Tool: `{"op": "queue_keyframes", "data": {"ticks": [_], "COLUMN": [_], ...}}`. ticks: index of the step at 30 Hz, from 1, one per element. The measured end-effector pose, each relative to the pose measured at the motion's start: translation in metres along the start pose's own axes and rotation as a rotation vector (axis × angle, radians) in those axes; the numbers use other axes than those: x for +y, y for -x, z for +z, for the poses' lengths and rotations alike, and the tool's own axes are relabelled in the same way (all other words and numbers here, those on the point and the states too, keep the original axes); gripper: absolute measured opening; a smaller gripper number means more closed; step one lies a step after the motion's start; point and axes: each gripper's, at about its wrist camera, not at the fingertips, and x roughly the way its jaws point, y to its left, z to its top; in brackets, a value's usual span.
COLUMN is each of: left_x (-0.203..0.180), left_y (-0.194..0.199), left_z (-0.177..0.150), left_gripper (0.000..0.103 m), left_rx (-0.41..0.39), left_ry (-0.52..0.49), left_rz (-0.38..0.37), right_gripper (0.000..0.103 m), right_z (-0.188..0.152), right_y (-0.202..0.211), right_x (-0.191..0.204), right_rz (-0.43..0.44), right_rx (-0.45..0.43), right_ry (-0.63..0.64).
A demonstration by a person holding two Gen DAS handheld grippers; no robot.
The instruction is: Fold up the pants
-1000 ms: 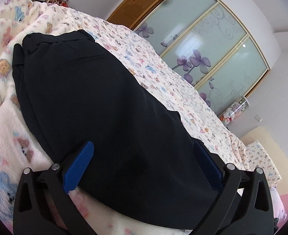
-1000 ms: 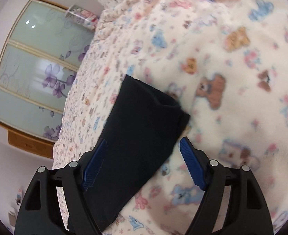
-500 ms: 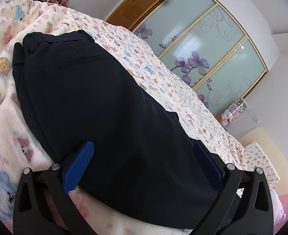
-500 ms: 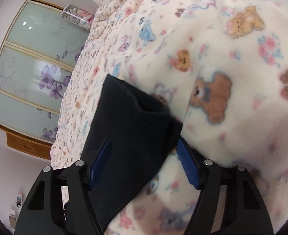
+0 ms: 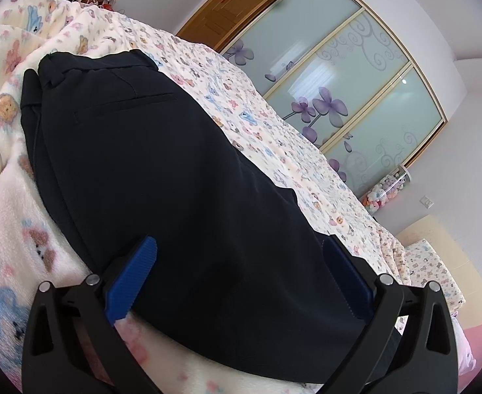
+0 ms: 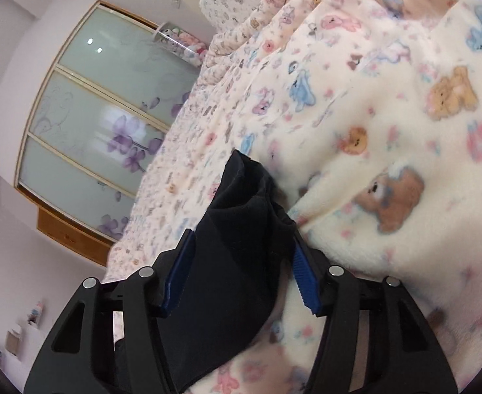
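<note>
- We see dark navy pants (image 5: pixel 162 177) lying lengthwise on a fleece blanket (image 5: pixel 8 216) printed with teddy bears, waistband and a welt pocket (image 5: pixel 122 106) at the far end.
- Our left gripper (image 5: pixel 237 275) stands wide open, its blue pads on either side of the fabric, gripping nothing.
- In the right wrist view, the hem end of a pant leg (image 6: pixel 241 216) bunches up between the fingers of our right gripper (image 6: pixel 241 262).
- Its jaws are partly closed; the blue pads (image 6: pixel 303 279) sit just beside the cloth, but we cannot tell whether they pinch it.
- Behind the bed stands a wardrobe with frosted sliding doors (image 5: pixel 349 98) bearing purple flowers.
</note>
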Motion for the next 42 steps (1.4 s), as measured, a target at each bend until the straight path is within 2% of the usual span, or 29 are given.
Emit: {"op": "queue_keyframes", "data": {"ticks": [2, 4, 6, 9, 10, 12, 15, 16, 19, 23, 26, 29, 31, 34, 36, 40, 42], "left_x": [0.000, 0.000, 0.000, 0.000, 0.000, 0.001, 0.001, 0.001, 0.001, 0.001, 0.001, 0.001, 0.001, 0.000, 0.000, 0.000, 0.000], "left_y": [0.000, 0.000, 0.000, 0.001, 0.001, 0.001, 0.001, 0.001, 0.001, 0.001, 0.001, 0.001, 0.001, 0.001, 0.000, -0.001, -0.001], "left_z": [0.000, 0.000, 0.000, 0.000, 0.000, 0.000, 0.000, 0.000, 0.001, 0.001, 0.001, 0.001, 0.001, 0.001, 0.001, 0.002, 0.003], "left_gripper": [0.101, 0.101, 0.101, 0.101, 0.101, 0.101, 0.101, 0.101, 0.101, 0.101, 0.101, 0.101, 0.101, 0.101, 0.101, 0.101, 0.101], "left_rx": [0.000, 0.000, 0.000, 0.000, 0.000, 0.000, -0.001, -0.001, 0.000, 0.000, 0.000, 0.000, -0.001, 0.000, 0.000, 0.001, 0.002], "left_ry": [0.001, 0.001, 0.000, 0.000, -0.001, -0.001, 0.002, 0.003, 0.000, 0.002, 0.002, 0.002, 0.003, 0.003, 0.003, 0.007, 0.012], "left_rz": [-0.002, -0.001, 0.000, 0.000, 0.001, 0.000, -0.004, -0.004, -0.002, -0.004, -0.003, -0.005, -0.006, -0.001, 0.003, 0.000, 0.000], "right_gripper": [0.056, 0.056, 0.052, 0.046, 0.046, 0.046, 0.046, 0.041, 0.039, 0.012, 0.009, 0.009, 0.009, 0.009, 0.009, 0.009, 0.009], "right_z": [0.000, 0.000, 0.001, 0.002, 0.001, -0.001, 0.002, 0.002, 0.004, 0.000, -0.001, -0.006, -0.013, -0.036, -0.060, -0.113, -0.152], "right_y": [-0.009, -0.012, -0.006, 0.002, 0.001, -0.008, -0.024, -0.025, -0.025, -0.019, -0.009, 0.002, 0.005, 0.011, 0.002, -0.022, -0.039], "right_x": [-0.010, -0.009, -0.002, 0.023, 0.027, 0.026, 0.002, -0.001, -0.007, -0.020, -0.006, 0.028, 0.054, 0.106, 0.150, 0.216, 0.252], "right_rz": [-0.048, -0.054, 0.012, 0.091, 0.067, -0.045, -0.119, -0.123, -0.103, -0.041, 0.016, 0.096, 0.166, 0.219, 0.264, 0.372, 0.423], "right_rx": [0.024, 0.018, -0.028, -0.059, -0.062, -0.039, 0.029, 0.032, 0.028, 0.006, -0.049, -0.091, -0.089, -0.074, -0.028, 0.084, 0.160], "right_ry": [-0.040, -0.027, 0.008, 0.136, 0.163, 0.161, 0.041, 0.026, -0.008, -0.070, -0.040, 0.051, 0.105, 0.255, 0.342, 0.402, 0.459]}}
